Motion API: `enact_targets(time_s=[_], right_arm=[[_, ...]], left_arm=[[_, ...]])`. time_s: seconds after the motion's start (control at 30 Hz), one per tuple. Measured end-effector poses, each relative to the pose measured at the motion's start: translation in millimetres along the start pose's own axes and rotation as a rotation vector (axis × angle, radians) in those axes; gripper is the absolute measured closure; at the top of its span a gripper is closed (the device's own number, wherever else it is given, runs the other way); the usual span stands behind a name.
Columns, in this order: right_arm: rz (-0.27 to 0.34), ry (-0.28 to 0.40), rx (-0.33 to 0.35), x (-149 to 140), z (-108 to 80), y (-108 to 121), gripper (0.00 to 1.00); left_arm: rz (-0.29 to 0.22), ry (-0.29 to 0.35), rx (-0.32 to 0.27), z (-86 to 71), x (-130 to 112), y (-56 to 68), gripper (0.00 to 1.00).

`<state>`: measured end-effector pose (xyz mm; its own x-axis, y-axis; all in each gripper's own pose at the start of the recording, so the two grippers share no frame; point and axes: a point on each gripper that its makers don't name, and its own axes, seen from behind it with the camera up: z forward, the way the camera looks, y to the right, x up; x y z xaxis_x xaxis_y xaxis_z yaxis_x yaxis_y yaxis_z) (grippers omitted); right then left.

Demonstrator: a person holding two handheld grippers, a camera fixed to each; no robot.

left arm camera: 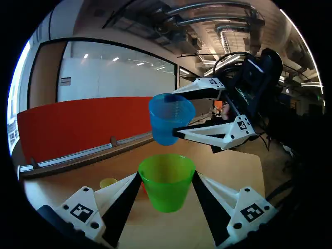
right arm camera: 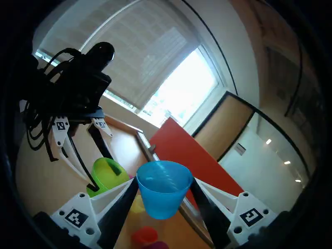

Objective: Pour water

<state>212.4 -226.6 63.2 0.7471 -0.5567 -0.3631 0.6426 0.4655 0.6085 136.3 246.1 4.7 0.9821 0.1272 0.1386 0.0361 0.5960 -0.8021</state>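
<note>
Right gripper (right arm camera: 164, 183) holds blue cup (right arm camera: 162, 195) above green cup (left arm camera: 167, 182).

The green cup (left arm camera: 167, 186) and blue cup (left arm camera: 170, 120) were translucent, glossy plastic. The table (left arm camera: 236, 166) looked like smooth, matt wood, possibly laminate. The left gripper (left arm camera: 166, 177) had matt white plastic fingers (left arm camera: 226, 195).

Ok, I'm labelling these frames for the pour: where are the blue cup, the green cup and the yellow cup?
blue cup (right arm camera: 162, 199): right gripper view, front of its wall.
green cup (left arm camera: 167, 191): left gripper view, front of its wall.
yellow cup (left arm camera: 108, 182): left gripper view, its visible top part.
</note>
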Motion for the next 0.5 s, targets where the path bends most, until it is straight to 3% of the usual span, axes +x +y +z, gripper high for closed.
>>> enact_targets(time_s=[0.5], right_arm=[[-0.104,0.002,-0.008,9.9,2.0,4.7,0.08]], left_arm=[[0.021,0.019,-0.016,2.2,6.0,9.0,0.13]])
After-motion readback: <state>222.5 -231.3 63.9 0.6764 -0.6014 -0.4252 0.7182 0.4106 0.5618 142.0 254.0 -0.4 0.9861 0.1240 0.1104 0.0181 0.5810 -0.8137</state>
